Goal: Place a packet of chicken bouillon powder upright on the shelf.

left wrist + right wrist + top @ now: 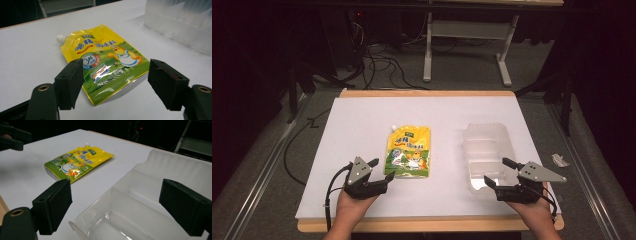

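A yellow and green spouted pouch [409, 151] lies flat on the white table top [362, 120], spout toward the far side. Just left of its near corner my left gripper [382, 170] is open, jaws aimed at the pouch [105, 62] with nothing between them. A clear plastic compartment tray [486, 155] sits to the right. At its near end my right gripper [499, 171] is open, its jaws standing wide apart over the tray's near compartment [130, 212] without touching it. In the right gripper view the pouch [77, 163] lies farther off to the left.
The white sheet rests on a wooden board whose edge [427, 224] runs along the near side. A small crumpled scrap [559, 160] lies on the floor to the right. Cables [382, 65] and a white table frame [462, 45] stand beyond the far edge.
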The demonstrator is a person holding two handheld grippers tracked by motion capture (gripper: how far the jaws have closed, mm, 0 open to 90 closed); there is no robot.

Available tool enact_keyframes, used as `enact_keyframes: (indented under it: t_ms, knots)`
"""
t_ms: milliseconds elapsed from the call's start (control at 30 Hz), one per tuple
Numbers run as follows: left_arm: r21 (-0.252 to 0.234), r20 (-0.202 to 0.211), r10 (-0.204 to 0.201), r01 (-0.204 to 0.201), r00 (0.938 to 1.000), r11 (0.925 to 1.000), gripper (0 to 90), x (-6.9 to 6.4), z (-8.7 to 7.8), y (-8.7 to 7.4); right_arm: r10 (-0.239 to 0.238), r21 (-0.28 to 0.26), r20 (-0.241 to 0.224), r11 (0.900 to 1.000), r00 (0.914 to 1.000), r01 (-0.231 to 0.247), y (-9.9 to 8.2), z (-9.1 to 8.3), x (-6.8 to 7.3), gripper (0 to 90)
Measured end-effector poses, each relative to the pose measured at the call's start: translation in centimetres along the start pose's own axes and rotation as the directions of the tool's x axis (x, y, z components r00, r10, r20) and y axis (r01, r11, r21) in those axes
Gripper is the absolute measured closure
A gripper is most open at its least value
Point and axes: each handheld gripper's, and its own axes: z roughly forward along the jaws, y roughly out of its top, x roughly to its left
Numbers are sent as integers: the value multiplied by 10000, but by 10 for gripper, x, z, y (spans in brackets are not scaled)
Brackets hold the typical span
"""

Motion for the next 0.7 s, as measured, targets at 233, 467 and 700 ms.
enact_keyframes:
  t_ms: [233, 467, 700]
  knots:
    - [101, 100, -135, 134, 9999, 9999, 345, 2, 0, -2, -113, 26, -38, 9999, 9999, 113, -1, 1, 2, 134]
    - [242, 240, -77, 71, 9997, 9997, 466, 3, 3, -4, -34, 133, -30, 9999, 10000, 35, -3, 2, 2, 149]
    - [470, -491, -502, 525, 9975, 9975, 762, 13, 14, -7, -72, 152, -39, 9999, 10000, 73, -4, 3, 1, 152]
